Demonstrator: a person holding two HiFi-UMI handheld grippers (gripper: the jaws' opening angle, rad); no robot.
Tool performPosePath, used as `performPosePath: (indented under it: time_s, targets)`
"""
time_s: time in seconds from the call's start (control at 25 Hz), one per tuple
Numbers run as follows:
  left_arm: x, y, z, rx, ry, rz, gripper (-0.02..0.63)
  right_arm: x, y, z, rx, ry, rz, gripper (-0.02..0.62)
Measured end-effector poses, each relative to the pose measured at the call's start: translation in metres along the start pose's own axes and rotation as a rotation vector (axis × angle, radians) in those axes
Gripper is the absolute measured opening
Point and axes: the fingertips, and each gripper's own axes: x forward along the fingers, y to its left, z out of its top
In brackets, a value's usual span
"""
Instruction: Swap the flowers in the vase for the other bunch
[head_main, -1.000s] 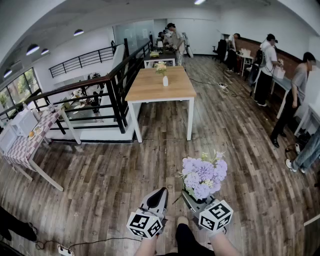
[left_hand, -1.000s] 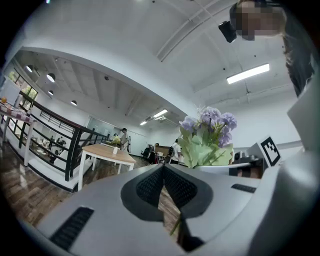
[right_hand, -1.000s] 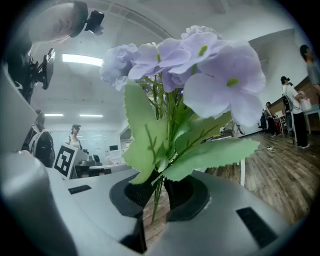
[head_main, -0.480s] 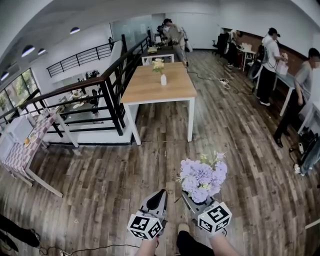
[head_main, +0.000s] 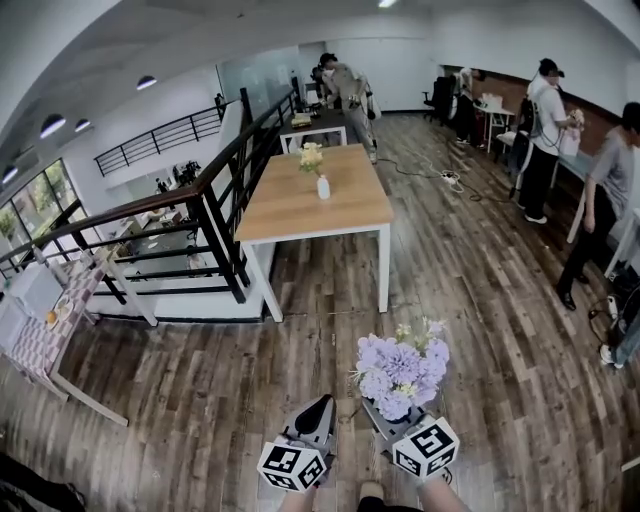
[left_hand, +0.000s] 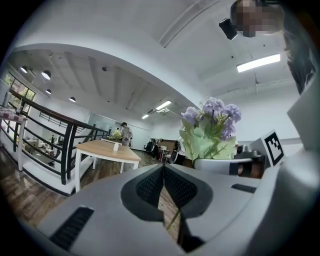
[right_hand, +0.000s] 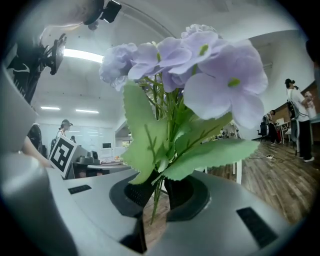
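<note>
A bunch of purple flowers (head_main: 402, 372) with green leaves stands up from my right gripper (head_main: 378, 410), which is shut on its stems. In the right gripper view the blooms (right_hand: 200, 75) fill the upper frame, and the stems run down between the pads at my right gripper (right_hand: 159, 187). My left gripper (head_main: 318, 410) is level beside it, shut and holding nothing; in its own view, the left gripper (left_hand: 164, 167) has its pads together. Ahead, a white vase (head_main: 323, 187) with pale yellow flowers (head_main: 312, 155) stands on a wooden table (head_main: 300, 210).
A black railing (head_main: 215, 215) runs along the table's left side over a lower level. Several people (head_main: 545, 130) stand at desks on the right and one (head_main: 345, 85) beyond the table. A small cloth-covered table (head_main: 40, 335) sits at the far left. The floor is wood planks.
Both grippers, still shut, have come forward over the floor towards the wooden table, which looks nearer. The purple bunch stays in the right gripper.
</note>
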Motion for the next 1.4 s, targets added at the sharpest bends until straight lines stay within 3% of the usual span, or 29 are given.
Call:
performPosePath:
  time_s: [0.52,0.96,1.4]
  targets:
    - [0.062,0.036,0.006,-0.022,-0.019,0.059,0.011,0.046,-0.061,0.01,-0.023,0.009,0.036,0.061]
    - [0.121,0.057,0.005,-0.043,-0.014,0.011,0.011,0.075,-0.109,0.01,-0.011,0.023,-0.004,0.061]
    - [0.205,0.135,0.036,-0.046,-0.027,0.006,0.011,0.169,-0.171,0.034,-0.002,0.018,-0.004,0.061]
